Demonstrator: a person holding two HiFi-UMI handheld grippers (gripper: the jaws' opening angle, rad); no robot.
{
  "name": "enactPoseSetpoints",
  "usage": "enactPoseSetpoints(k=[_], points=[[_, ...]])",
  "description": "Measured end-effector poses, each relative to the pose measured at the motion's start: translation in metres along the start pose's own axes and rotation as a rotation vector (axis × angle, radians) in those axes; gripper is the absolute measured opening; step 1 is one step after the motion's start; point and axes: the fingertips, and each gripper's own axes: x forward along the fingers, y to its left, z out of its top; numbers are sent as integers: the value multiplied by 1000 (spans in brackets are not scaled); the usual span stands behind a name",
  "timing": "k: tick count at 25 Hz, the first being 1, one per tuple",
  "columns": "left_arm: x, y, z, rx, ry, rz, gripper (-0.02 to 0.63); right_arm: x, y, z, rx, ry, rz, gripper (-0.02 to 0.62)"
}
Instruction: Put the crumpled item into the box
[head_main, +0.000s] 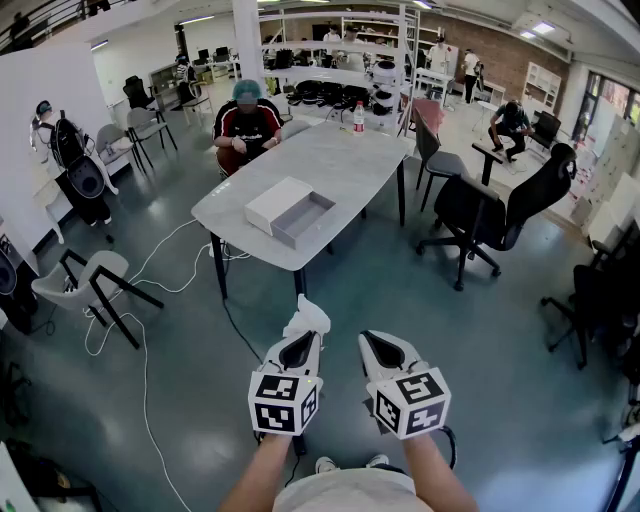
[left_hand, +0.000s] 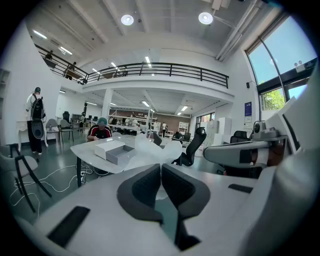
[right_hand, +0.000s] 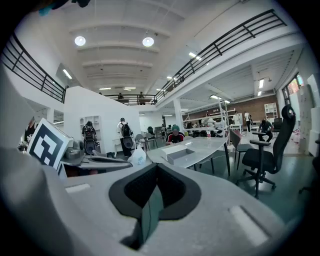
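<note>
Left claw (head_main: 301, 340): jaws pinched on crumpled item (head_main: 309, 314), a white wad that sticks out past the tips. Held low over the floor, well short of the bench (head_main: 340, 160).
Right claw (head_main: 377, 347): jaws together, nothing between them; beside the left.
Box (head_main: 288, 211): open, on the bench's near end, straight ahead and well apart from both claws. Left claw marginally nearer, by my reckoning.

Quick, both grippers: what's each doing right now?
Left gripper: jaws shut on the crumpled white wad.
Right gripper: jaws shut, empty.
</note>
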Motion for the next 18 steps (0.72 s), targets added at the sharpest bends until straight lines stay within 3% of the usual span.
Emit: enactPoseSetpoints(k=[9,18], points=[[7,12,-1,-10,15,-10,17,12,2,-4,12,21,14,5],[50,30,4,18,34,24,17,53,-27,-3,26,27,62,5]])
